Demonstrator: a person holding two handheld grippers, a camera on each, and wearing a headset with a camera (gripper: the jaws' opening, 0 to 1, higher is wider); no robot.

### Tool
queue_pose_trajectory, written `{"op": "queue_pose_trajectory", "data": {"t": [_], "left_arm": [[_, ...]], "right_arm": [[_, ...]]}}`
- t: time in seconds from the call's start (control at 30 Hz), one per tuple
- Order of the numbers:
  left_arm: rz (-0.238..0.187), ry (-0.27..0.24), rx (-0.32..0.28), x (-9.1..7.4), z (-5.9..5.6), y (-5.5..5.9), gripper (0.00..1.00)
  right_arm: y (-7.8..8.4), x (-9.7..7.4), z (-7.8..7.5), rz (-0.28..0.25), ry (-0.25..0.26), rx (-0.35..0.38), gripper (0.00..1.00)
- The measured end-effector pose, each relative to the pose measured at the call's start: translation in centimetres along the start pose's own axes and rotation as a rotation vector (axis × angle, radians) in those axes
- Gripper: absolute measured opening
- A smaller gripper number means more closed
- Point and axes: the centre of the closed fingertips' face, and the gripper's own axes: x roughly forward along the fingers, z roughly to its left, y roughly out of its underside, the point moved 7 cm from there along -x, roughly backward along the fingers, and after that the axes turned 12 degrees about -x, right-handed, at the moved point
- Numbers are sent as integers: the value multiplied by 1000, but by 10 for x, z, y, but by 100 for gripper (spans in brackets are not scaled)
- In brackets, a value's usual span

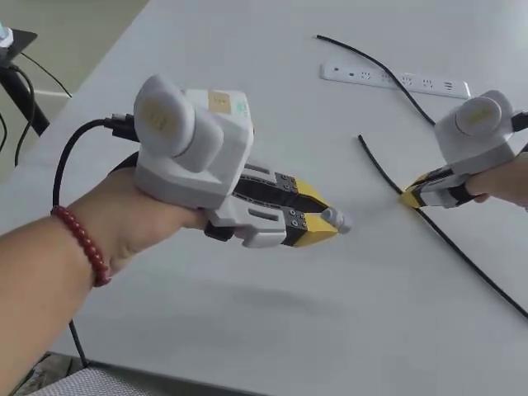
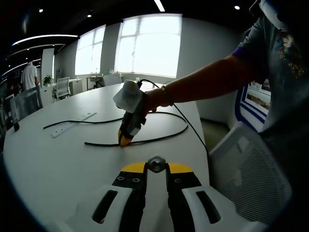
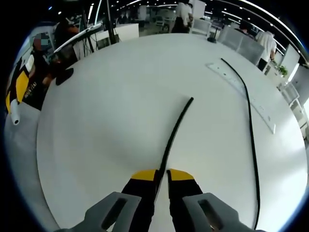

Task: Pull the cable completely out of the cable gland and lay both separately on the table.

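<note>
Head view: I have the left tongs (image 1: 326,224) raised over the broad white surface (image 1: 247,313), their yellow tips pinched on a small grey cable gland (image 1: 338,219). Off to the right, the right tongs (image 1: 410,198) sit low on the surface, clamped on a thin black cable (image 1: 379,169) whose free end lies just past them. Gland and cable are well apart. A long white power strip (image 1: 396,80) lies farther back.

Left gripper view: the hex-shaped gland sits gripped between my jaws. Beyond it the right tongs hold the cable down at the surface, and the cable loops away behind them. Tall bright windows (image 2: 145,46) line the far wall, with office chairs (image 2: 63,87) below and a white mesh chair (image 2: 251,183) close by.

Right gripper view: my jaws are closed on the cable, which runs straight ahead to its free end. The left tongs show at the left edge, off the surface. People stand among desks at the back (image 3: 183,14).
</note>
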Motion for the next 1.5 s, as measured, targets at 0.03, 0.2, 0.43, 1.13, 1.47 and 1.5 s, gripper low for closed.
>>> {"op": "queue_pose_trajectory", "data": {"t": [0.03, 0.2, 0.43, 1.13, 1.47, 1.5], "left_arm": [[-3, 1, -4, 0, 0, 0, 16], [-8, -6, -6, 0, 2, -2, 16], [-18, -15, -10, -1, 3, -3, 16], [-6, -8, -9, 2, 1, -2, 16], [-9, -19, -10, 5, 3, -2, 16], [-9, -24, -9, 5, 4, -2, 16]], "right_arm": [[0, 0, -3, 3, 29, 5, 10], [1, -2, -2, 0, 21, 7, 20], [-2, -20, 2, -82, 52, 31, 30], [0, -97, 52, -407, 180, 86, 94], [14, -125, 88, -468, 229, 100, 99], [14, -130, 92, -488, 231, 102, 99]]}}
